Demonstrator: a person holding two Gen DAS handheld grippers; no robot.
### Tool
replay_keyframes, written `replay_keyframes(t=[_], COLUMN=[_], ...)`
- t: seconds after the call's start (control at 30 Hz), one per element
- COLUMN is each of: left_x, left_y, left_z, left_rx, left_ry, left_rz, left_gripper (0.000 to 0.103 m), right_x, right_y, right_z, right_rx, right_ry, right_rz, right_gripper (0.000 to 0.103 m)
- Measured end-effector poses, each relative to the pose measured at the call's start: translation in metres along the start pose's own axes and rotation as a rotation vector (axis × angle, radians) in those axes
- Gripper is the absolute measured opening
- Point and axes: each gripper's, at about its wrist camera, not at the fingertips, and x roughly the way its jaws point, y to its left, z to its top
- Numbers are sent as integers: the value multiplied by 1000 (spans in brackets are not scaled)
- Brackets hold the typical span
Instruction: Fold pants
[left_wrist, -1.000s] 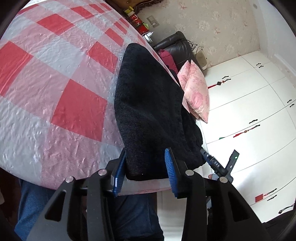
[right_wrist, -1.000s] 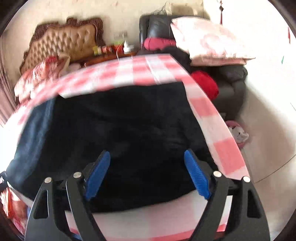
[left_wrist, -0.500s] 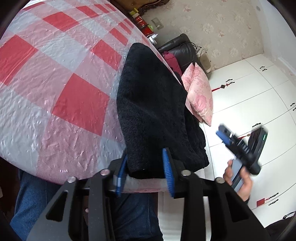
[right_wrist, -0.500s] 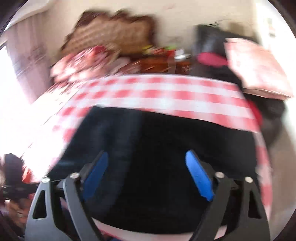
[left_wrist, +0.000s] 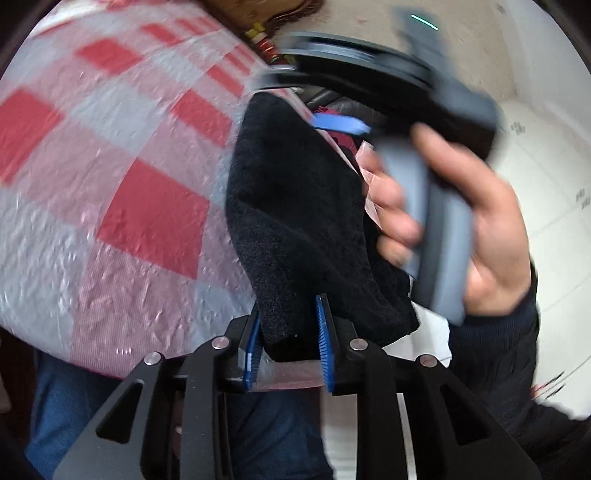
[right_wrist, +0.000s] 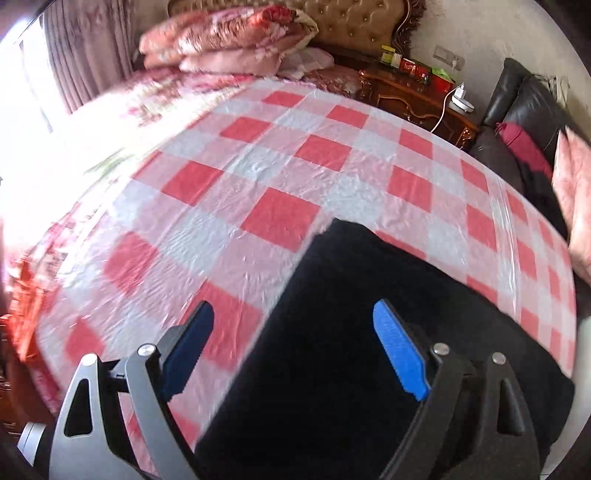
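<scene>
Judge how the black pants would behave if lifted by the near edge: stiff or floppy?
Probably floppy: the black pants sag over the table edge beside the left gripper, whose jaws are closing on them. The fuzzy surface suggests they grip rather than slip.

The right gripper (right_wrist: 291, 350), jaws wide apart, hangs above the folded black pants (right_wrist: 369, 332) on the red-checked bed (right_wrist: 280, 155).

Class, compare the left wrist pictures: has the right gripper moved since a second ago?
Yes. The right gripper, earlier low beside the white cabinets, now sits higher and leftward, over the black pants.
</scene>
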Motion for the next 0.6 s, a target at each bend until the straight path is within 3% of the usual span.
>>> replay_keyframes(t=[0.1, 0.27, 0.4, 0.6], left_x=[0, -4, -1, -4], left_y=[-8, -19, -16, 2], left_z=[2, 4, 7, 8], left_rx=[54, 115, 101, 20], left_ry=[-4, -26, -23, -5], left_rz=[20, 9, -5, -24], left_gripper=[13, 10, 10, 13], right_x=[24, 47, 44, 38], right_y=[8, 6, -9, -28], right_z=[9, 10, 12, 16], right_rx=[-14, -49, -27, 19], right_ry=[33, 62, 46, 56], right_rz=[-60, -159, -142, -44], right_gripper=[84, 65, 41, 28])
